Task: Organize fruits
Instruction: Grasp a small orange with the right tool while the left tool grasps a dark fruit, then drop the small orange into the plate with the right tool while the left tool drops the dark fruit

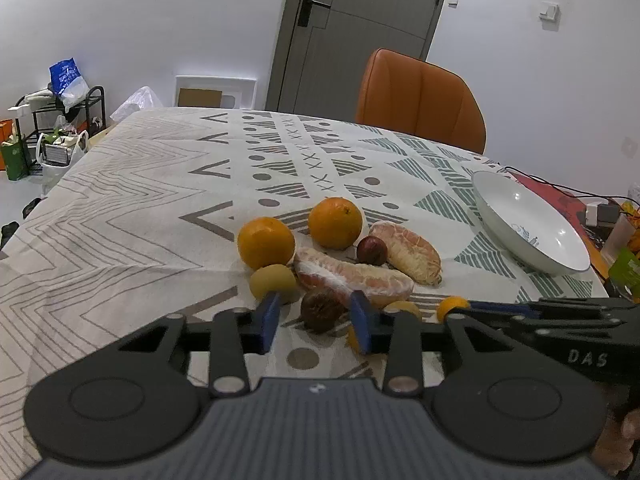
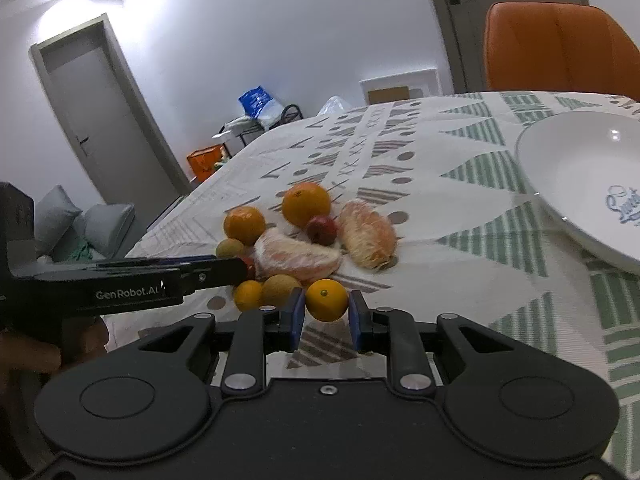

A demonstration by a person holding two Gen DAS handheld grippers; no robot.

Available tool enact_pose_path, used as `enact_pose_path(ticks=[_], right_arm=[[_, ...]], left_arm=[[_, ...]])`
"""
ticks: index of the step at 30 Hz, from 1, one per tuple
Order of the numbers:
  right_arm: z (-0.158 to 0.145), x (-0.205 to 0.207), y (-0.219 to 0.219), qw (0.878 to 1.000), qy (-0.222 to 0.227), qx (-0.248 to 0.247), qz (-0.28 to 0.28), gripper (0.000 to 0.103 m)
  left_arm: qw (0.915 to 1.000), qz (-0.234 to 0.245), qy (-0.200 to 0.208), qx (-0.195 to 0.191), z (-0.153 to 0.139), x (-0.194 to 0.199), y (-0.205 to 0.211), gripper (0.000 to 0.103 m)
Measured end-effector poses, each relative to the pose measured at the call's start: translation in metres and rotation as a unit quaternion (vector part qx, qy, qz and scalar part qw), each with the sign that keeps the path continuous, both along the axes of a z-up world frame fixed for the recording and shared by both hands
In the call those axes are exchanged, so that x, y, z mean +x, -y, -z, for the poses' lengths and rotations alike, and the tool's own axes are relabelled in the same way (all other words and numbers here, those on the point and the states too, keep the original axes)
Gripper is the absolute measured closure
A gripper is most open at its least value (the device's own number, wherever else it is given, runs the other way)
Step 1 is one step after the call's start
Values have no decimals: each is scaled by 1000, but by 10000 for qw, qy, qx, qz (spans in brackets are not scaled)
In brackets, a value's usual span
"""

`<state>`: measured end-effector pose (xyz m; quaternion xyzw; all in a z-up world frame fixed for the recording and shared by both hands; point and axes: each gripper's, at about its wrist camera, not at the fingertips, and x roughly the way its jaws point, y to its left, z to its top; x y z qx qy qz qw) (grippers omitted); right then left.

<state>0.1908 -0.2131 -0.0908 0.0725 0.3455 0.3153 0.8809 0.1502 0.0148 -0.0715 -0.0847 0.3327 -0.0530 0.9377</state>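
Note:
Fruit lies clustered on the patterned tablecloth: two large oranges (image 1: 266,242) (image 1: 335,222), two peeled pomelo segments (image 1: 354,276) (image 1: 406,252), a dark red fruit (image 1: 371,250) and a yellow-green fruit (image 1: 273,282). My left gripper (image 1: 316,318) is open and straddles a dark brown round fruit (image 1: 320,312) without closing on it. My right gripper (image 2: 326,318) is shut on a small orange (image 2: 326,300); both blue pads touch its sides. From the left wrist view that gripper (image 1: 460,308) comes in side-on from the right. A white bowl (image 2: 580,184) stands to the right, holding nothing.
A second small orange (image 2: 248,295) and a yellow-green fruit (image 2: 280,289) lie just left of the right gripper. An orange chair (image 1: 420,100) stands behind the table. Cables and a charger (image 1: 600,208) sit at the right edge beyond the bowl (image 1: 528,224).

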Motion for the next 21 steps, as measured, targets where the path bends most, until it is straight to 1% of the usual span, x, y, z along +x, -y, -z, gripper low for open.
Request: enact_pose_path(ticks=[1,5,8,13,21], right_arm=[[-1,0,2,10000,9,2,34,81],[-3,1,12,9998,44,32,189,81],[-5,1,21,9995,88,60,301,81],[-11,0,37,9986,179,110,480,81],[-19,-2,62,9965,299,222,746,81]], left_arm=[[10000,-15,-8,2,1,1,0,70],[9999,12,-160,-6,6,6,1,80],[9999,-28,-88,40,3,4,3,80],[9999,11,97,130,-11,-1,8,81],[9995,69,224,202,-25,-2,21,80]])
